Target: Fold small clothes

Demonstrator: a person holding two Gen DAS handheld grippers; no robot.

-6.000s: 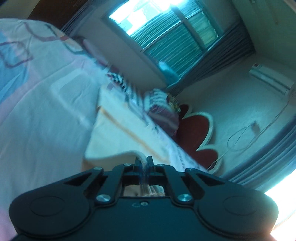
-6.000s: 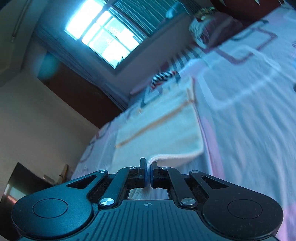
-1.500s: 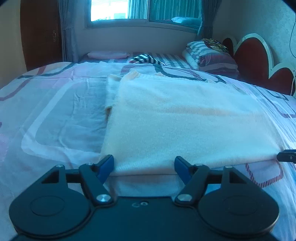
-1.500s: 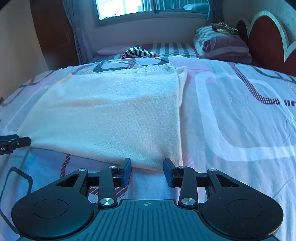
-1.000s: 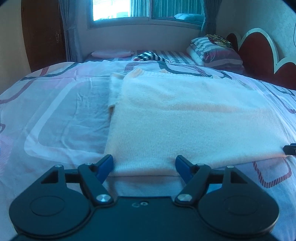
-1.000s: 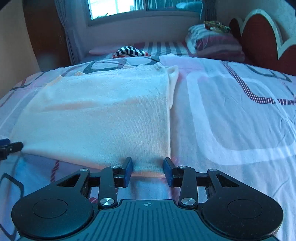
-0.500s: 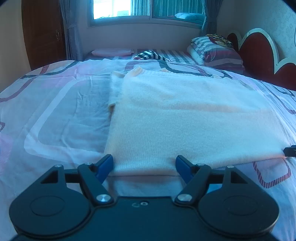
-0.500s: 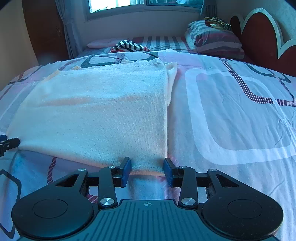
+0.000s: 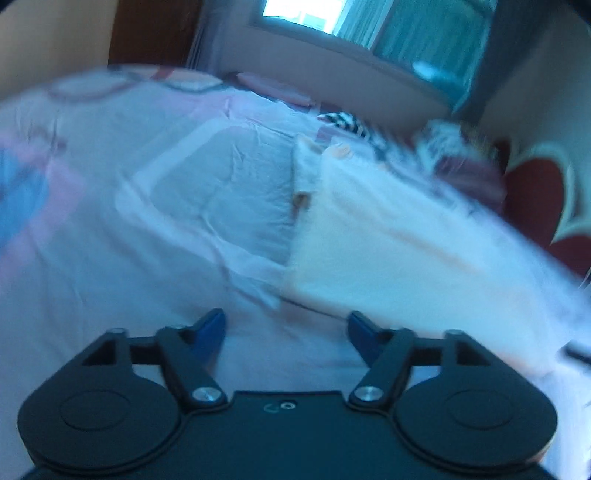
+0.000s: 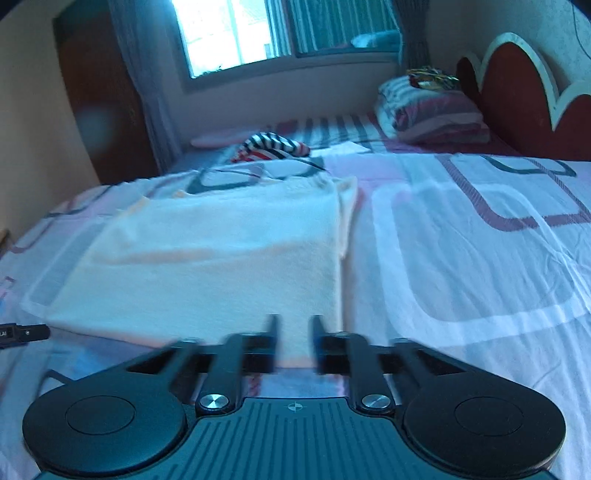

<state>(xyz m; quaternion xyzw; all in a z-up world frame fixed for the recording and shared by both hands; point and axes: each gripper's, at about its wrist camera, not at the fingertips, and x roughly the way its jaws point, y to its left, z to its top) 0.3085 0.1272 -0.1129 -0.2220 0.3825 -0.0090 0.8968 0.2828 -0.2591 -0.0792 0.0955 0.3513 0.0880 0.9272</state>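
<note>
A cream towel (image 10: 221, 266) lies folded flat on the pink patterned bedsheet (image 10: 461, 258). My right gripper (image 10: 293, 332) sits at the towel's near right corner. Its fingers are motion-blurred and drawn close on the towel's near edge, which runs up between them. In the left wrist view the towel (image 9: 406, 251) is blurred and tilted, and its near left corner lies just ahead of my left gripper (image 9: 286, 325). That gripper's jaws are closing but still stand wide apart over bare sheet, with nothing between them. The left gripper's tip (image 10: 22, 334) shows at the right view's left edge.
A striped garment (image 10: 273, 146) lies beyond the towel. Stacked pillows (image 10: 432, 110) rest against a red headboard (image 10: 517, 92) at the far right. A window (image 10: 229, 33) and a dark wooden door (image 10: 99, 92) stand behind the bed.
My left gripper has swung left off the towel's edge and rolled, so the scene tilts. The right fingers have drawn together on the towel's near edge and risen a little.
</note>
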